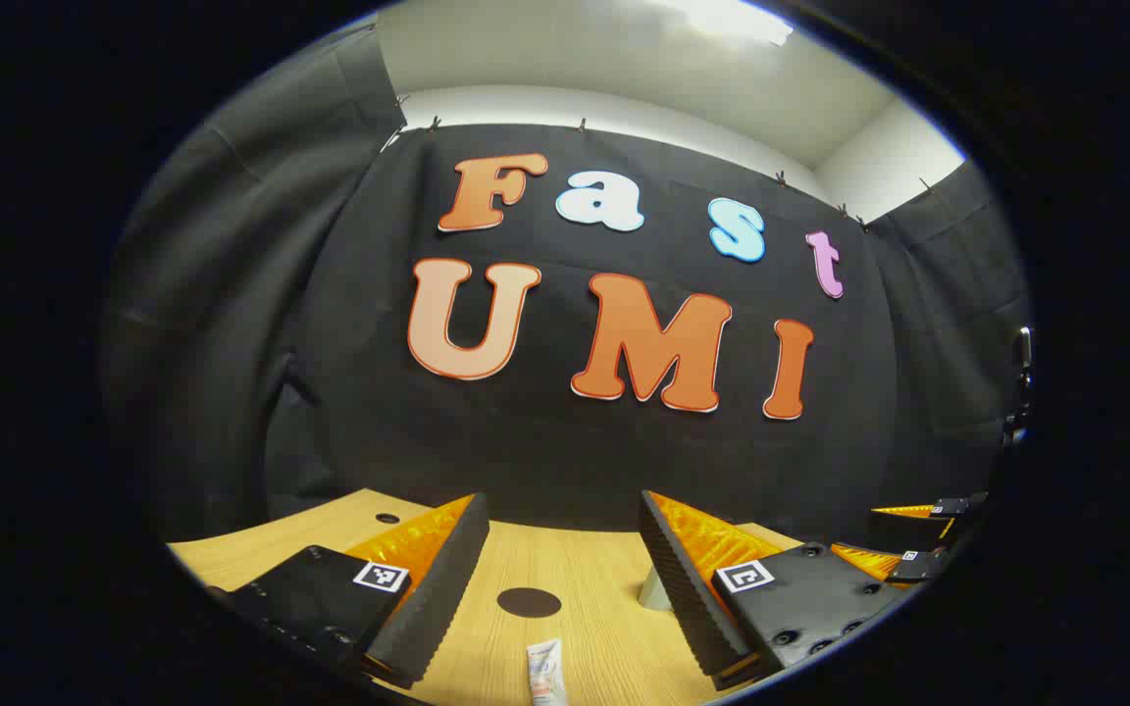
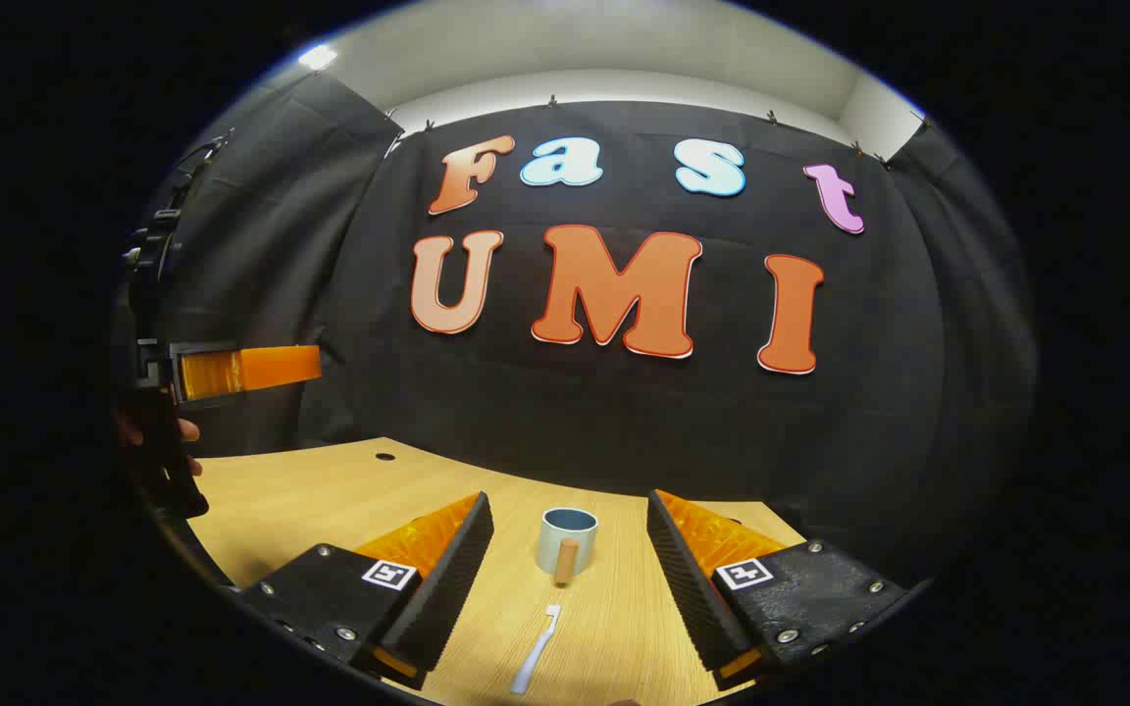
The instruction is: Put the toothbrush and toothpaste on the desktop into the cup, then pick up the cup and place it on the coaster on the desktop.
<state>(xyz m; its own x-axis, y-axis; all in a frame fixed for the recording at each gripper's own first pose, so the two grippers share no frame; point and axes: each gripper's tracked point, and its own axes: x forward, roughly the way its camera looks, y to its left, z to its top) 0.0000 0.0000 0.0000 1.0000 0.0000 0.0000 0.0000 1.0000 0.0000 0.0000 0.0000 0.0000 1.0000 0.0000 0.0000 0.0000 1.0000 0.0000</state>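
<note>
Desk (image 2: 310, 500) carries everything, light wood, back edge running along the black booth wall. No task item is moved yet, so I judge this the very start.

Cup (image 2: 567, 539), pale blue-grey with a brown handle facing the camera, stands upright toward the middle of the desk, straight ahead between the right gripper's fingers but well beyond them. In the left gripper view it peeks out as a pale shape (image 1: 654, 592) behind the right-hand finger.

Coaster (image 1: 529, 602), dark and round, lies flat ahead of the left gripper (image 1: 555, 579), centred in its gap.

Toothbrush (image 2: 536, 649), white, lies flat near the front edge, long axis running away from the camera, tipped slightly right, head at the far end, toward the cup. It sits inside the gap of the right gripper (image 2: 570, 579), below and just ahead.

Toothpaste (image 1: 546, 672), small white tube, lies flat close under the left gripper, long axis pointing roughly at the coaster.

Both grippers wide apart, holding nothing. The right gripper is nearer the brush, the left nearer the paste; each likely just needs to drop and close across its item's long axis.
</note>
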